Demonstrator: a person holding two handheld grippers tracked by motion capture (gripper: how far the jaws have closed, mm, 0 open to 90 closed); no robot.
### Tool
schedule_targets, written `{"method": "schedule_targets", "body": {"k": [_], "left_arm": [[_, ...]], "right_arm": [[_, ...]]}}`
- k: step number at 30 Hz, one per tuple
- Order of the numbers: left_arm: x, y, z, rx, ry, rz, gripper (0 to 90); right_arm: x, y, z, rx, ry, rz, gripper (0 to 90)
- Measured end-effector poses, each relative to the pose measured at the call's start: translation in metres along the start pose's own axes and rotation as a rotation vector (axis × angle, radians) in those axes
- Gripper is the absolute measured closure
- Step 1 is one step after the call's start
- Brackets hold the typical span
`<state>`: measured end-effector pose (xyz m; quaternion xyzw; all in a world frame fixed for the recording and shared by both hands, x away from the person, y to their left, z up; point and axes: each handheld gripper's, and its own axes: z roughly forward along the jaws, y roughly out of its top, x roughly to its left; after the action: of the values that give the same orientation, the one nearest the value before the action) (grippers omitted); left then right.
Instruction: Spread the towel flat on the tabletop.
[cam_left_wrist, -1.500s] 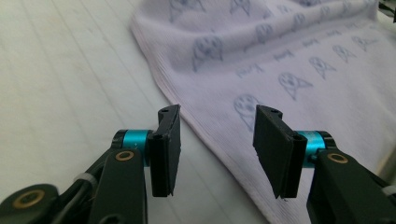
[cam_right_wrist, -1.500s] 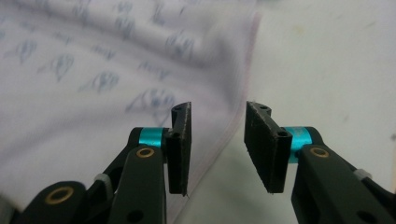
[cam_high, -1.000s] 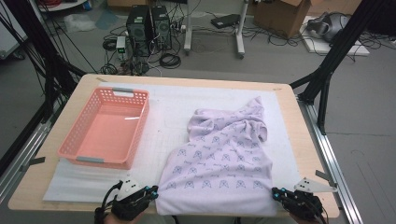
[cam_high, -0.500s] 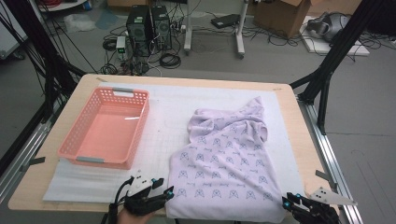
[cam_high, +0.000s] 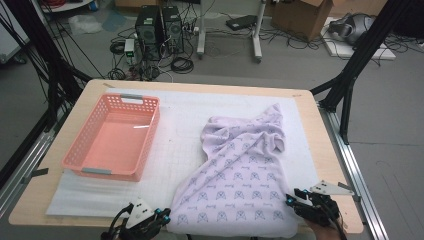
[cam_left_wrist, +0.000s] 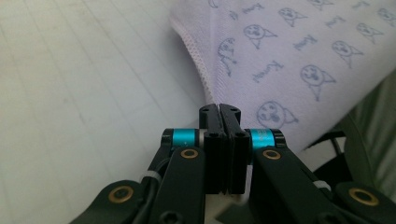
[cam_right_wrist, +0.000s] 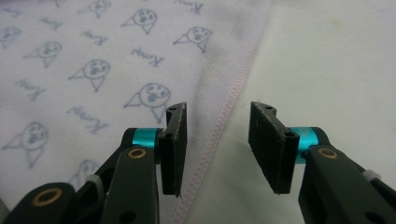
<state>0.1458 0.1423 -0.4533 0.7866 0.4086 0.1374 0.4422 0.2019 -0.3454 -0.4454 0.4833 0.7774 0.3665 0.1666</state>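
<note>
A lilac towel (cam_high: 240, 175) printed with small faces lies rumpled on a white foam mat (cam_high: 175, 125), and its near edge hangs over the table's front. My left gripper (cam_high: 164, 218) is at the towel's near left corner. In the left gripper view it (cam_left_wrist: 219, 108) is shut, with its tips against the towel's (cam_left_wrist: 289, 51) hem and no cloth showing between the jaws. My right gripper (cam_high: 291, 200) is at the near right edge. Its jaws (cam_right_wrist: 217, 109) have just been opening and stand apart over the towel's (cam_right_wrist: 93, 60) stitched hem without pressing on it.
An empty pink plastic basket (cam_high: 150, 135) stands on the mat's left half. The wooden table (cam_high: 325, 145) shows bare strips around the mat. Black frame legs, computers and cables stand on the floor beyond the far edge.
The towel's near edge has slid toward me and over the table's front. The left gripper opened, then shut again. The right gripper opened and moved in over the towel's right hem.
</note>
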Motion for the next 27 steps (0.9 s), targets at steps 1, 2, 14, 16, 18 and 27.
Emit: {"method": "schedule_targets", "body": {"k": [1,2,14,16,18,27], "left_arm": [[0.0,-0.001,-0.001,-0.001,-0.011,0.0,87.8],[-0.001,-0.001,-0.001,-0.006,-0.017,0.004,87.3],[0.007,0.023,0.018,-0.108,-0.031,-0.045,50.8],[0.01,0.028,0.026,-0.109,-0.031,-0.05,51.0],[0.012,0.034,0.036,-0.101,-0.032,-0.057,51.8],[-0.003,0.044,0.066,-0.002,-0.01,-0.003,84.1]], "right_arm": [[0.004,0.0,0.002,0.004,-0.013,-0.021,59.2],[0.006,0.001,0.002,0.005,-0.015,-0.04,68.1],[0.003,-0.036,-0.047,0.065,0.0,-0.057,87.4],[0.001,-0.039,-0.051,0.044,0.015,-0.042,84.6],[0.001,-0.038,-0.052,0.02,0.011,-0.029,74.5],[0.0,-0.023,-0.038,-0.031,-0.004,-0.012,65.0]]}}
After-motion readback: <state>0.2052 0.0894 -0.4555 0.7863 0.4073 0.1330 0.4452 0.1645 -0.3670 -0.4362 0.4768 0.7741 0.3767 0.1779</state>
